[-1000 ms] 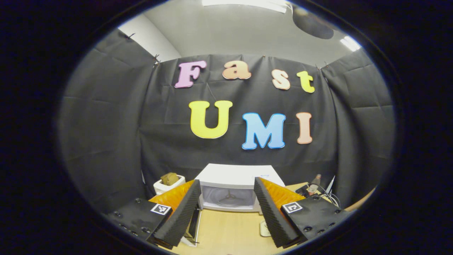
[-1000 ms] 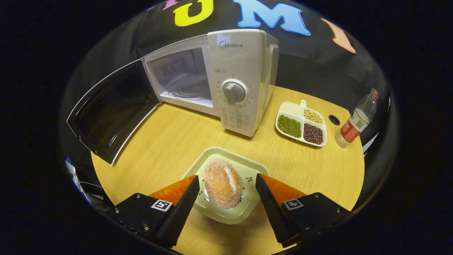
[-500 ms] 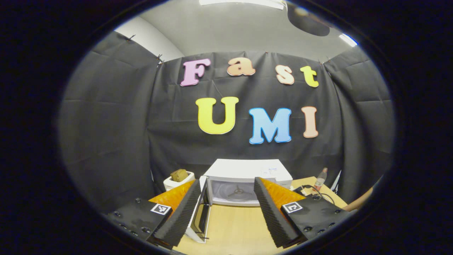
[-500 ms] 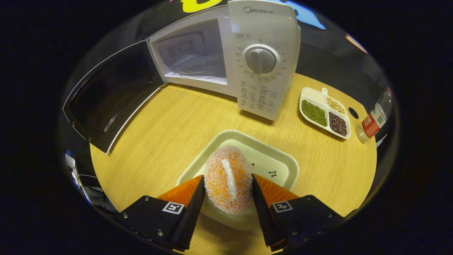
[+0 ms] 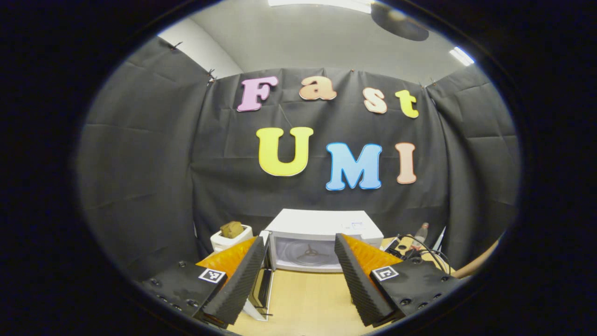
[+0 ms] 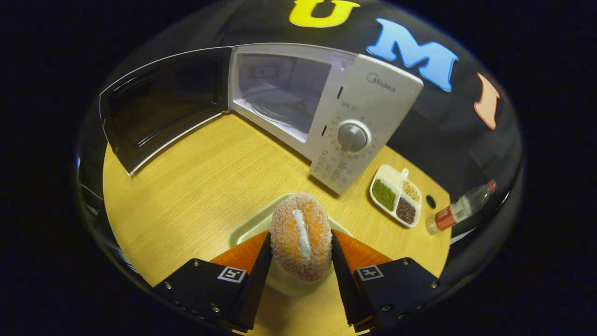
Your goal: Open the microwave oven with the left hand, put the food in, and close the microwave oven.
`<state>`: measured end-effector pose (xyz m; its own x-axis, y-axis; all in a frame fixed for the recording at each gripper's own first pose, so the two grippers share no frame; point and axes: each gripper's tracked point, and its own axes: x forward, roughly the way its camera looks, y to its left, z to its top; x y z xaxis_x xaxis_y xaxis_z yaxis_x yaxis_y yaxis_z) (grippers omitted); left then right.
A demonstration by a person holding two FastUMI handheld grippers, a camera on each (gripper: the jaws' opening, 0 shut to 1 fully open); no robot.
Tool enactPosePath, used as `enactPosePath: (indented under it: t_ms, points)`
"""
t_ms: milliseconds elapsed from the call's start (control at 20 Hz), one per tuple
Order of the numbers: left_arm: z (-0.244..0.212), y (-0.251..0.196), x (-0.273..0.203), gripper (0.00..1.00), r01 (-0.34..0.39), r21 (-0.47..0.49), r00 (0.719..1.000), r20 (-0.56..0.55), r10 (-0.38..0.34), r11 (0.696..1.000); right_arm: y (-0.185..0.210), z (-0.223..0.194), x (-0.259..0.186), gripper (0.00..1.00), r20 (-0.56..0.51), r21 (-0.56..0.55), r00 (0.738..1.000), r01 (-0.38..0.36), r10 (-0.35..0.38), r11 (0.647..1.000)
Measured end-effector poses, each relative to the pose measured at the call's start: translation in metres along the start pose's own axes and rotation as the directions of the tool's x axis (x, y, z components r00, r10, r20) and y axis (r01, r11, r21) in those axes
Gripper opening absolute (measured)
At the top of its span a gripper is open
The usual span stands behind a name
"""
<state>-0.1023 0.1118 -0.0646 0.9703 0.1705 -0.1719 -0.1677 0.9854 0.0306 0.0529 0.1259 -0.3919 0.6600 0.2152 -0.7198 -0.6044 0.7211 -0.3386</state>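
With the right gripper (image 6: 301, 245) pinching the sugared bun (image 6: 301, 235) just above its tray (image 6: 242, 232) (left gripper (image 5: 298, 273) spread, empty), carrying it level into the open microwave (image 6: 284, 100) seemed wisest.

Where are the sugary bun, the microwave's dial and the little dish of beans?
sugary bun (image 6: 301, 237), right gripper view, on its sugared top beside the white cream stripe.
microwave's dial (image 6: 352, 137), right gripper view, on the knob's middle.
dish of beans (image 6: 396, 194), right gripper view, on the divider between compartments.
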Motion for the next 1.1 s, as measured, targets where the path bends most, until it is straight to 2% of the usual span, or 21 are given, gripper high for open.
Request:
enactPosePath:
  t_ms: [100, 150, 300, 450, 650, 850, 1000, 1100]
  points:
    - [-0.001, 0.0, 0.004, 0.99, 0.011, -0.002, 1.0, -0.001, -0.011, 1.0, -0.003, 0.019, -0.007, 0.71, 0.057, -0.118, 0.996, 0.071, -0.064, 0.99]
    - [-0.002, 0.001, 0.005, 0.99, 0.014, -0.004, 1.0, -0.001, -0.014, 1.0, -0.004, 0.03, -0.009, 0.67, 0.093, -0.167, 0.991, 0.108, -0.093, 0.98]
    - [0.002, 0.007, 0.005, 0.98, 0.007, -0.004, 1.0, 0.007, -0.007, 1.0, 0.0, 0.064, -0.014, 0.66, 0.194, -0.282, 0.972, 0.186, -0.134, 0.941]
    - [0.003, 0.018, -0.002, 0.98, -0.022, 0.005, 1.0, 0.012, 0.022, 1.0, 0.002, 0.095, -0.015, 0.66, 0.298, -0.394, 0.94, 0.278, -0.165, 0.876]
    - [0.0, 0.037, -0.017, 0.98, -0.077, 0.018, 0.997, 0.005, 0.077, 0.997, 0.006, 0.131, -0.006, 0.66, 0.406, -0.487, 0.895, 0.382, -0.184, 0.785]
    - [-0.004, 0.058, -0.032, 0.97, -0.135, 0.01, 0.991, -0.003, 0.135, 0.991, 0.011, 0.157, 0.017, 0.66, 0.459, -0.557, 0.868, 0.449, -0.191, 0.699]
    - [-0.005, 0.07, -0.041, 0.98, -0.166, 0.0, 0.986, -0.01, 0.166, 0.986, 0.008, 0.175, 0.032, 0.66, 0.489, -0.602, 0.845, 0.507, -0.217, 0.617]
    - [-0.007, 0.077, -0.045, 0.98, -0.183, -0.003, 0.983, -0.011, 0.183, 0.983, 0.01, 0.184, 0.047, 0.66, 0.498, -0.631, 0.839, 0.523, -0.219, 0.573]
